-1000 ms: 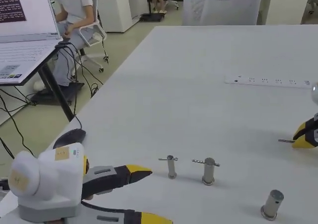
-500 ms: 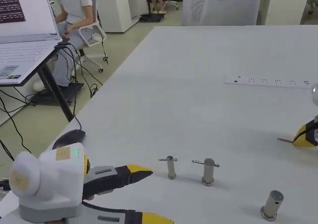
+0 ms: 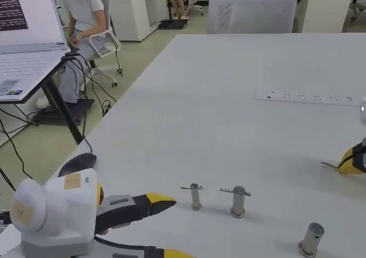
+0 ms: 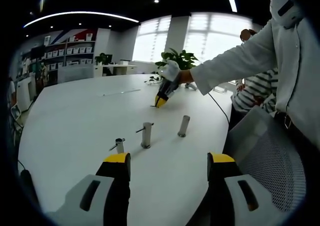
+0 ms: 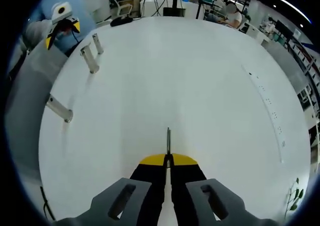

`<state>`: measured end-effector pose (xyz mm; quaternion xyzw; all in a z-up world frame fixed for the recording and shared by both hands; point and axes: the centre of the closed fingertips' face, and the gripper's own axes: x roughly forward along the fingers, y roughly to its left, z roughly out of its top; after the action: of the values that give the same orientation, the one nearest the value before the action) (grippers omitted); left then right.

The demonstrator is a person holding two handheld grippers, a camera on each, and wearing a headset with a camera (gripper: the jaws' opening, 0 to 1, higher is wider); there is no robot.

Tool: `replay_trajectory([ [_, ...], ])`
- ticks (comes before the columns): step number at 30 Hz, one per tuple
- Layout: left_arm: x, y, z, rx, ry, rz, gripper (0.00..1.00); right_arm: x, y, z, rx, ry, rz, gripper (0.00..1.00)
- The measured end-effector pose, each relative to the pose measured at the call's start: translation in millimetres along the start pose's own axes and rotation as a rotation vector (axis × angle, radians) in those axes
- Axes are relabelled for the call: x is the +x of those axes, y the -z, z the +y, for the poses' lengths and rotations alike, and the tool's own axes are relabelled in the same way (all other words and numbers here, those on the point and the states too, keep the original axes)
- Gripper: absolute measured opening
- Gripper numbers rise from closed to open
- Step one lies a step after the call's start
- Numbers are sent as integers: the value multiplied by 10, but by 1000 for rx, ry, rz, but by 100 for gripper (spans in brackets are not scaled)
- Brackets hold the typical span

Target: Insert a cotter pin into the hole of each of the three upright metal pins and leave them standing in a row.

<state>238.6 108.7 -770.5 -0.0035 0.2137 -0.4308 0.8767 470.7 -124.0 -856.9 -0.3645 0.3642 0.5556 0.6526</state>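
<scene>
Left gripper (image 4: 170, 158): jaws spread wide, holding nothing; low over the near edge of the table, pointing toward the row of pins
Right gripper (image 5: 168, 160): jaws pressed together on a loose cotter pin (image 5: 168, 140), which sticks straight out past the tips; held off to the right, well apart from the pins
Left metal pin (image 3: 195, 197): upright; a fitted cotter pin (image 3: 189, 186) passes crosswise through its top
Middle metal pin (image 3: 238, 202): upright, just beside the left one; a second fitted cotter pin (image 3: 229, 189) crosses its top
Third metal pin (image 3: 311, 239): stands farther right and nearer the person, apart from the pair; not yet fitted
Table (image 3: 229, 98): white; a power strip (image 3: 309, 98) lies along its far side
</scene>
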Motion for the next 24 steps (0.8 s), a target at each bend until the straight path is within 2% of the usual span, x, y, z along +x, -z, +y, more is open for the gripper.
replay_trajectory([
  [9,59,-53,-46,11,18,-9,61,-89,-8,114,-24,8,-4,3],
  [24,219,-215,-171,51,67,-25,61,-380,-152,408,-73,35,-32,3],
])
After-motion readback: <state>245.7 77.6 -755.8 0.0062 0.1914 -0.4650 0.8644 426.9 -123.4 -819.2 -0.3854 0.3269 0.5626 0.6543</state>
